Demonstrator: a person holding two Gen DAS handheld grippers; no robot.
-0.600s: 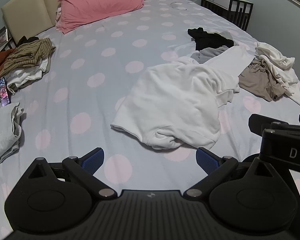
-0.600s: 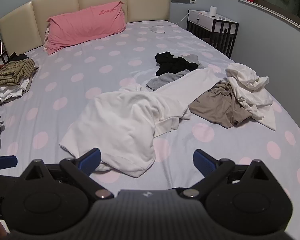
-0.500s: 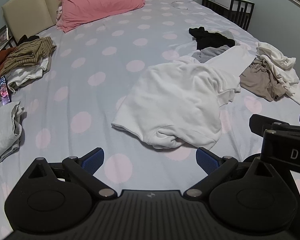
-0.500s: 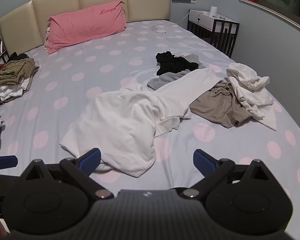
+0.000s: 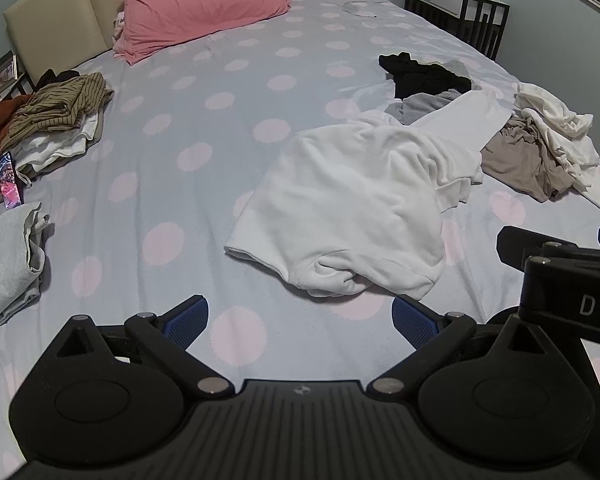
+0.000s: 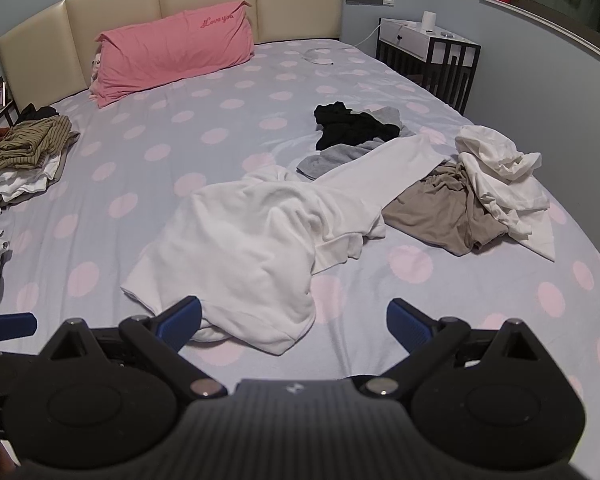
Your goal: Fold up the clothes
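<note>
A rumpled white sweatshirt [image 5: 352, 208] [image 6: 252, 248] lies on the dotted bed sheet [image 5: 204, 208], one sleeve stretched toward the far right. My left gripper [image 5: 300, 320] hovers just short of its near hem, jaws wide open and empty. My right gripper [image 6: 294, 320] is open too, above the hem's near edge, with nothing pressed between its blue pads. Part of the right gripper's frame [image 5: 560, 272] shows at the right edge of the left wrist view. Loose black [image 6: 352, 126], grey [image 6: 340, 156], taupe [image 6: 440, 212] and white [image 6: 500, 172] garments lie beyond the sweatshirt.
Folded clothes are stacked at the bed's left edge: a striped olive top [image 5: 60, 108] on white items, and a pale grey piece [image 5: 8, 260]. A phone [image 5: 8, 180] lies between them. A pink pillow [image 6: 172, 56] leans on the headboard. A nightstand [image 6: 428, 64] stands at the right.
Both views have crept slightly forward, so the sweatshirt sits a little lower in frame. Both grippers stay open and nothing on the bed has moved.
</note>
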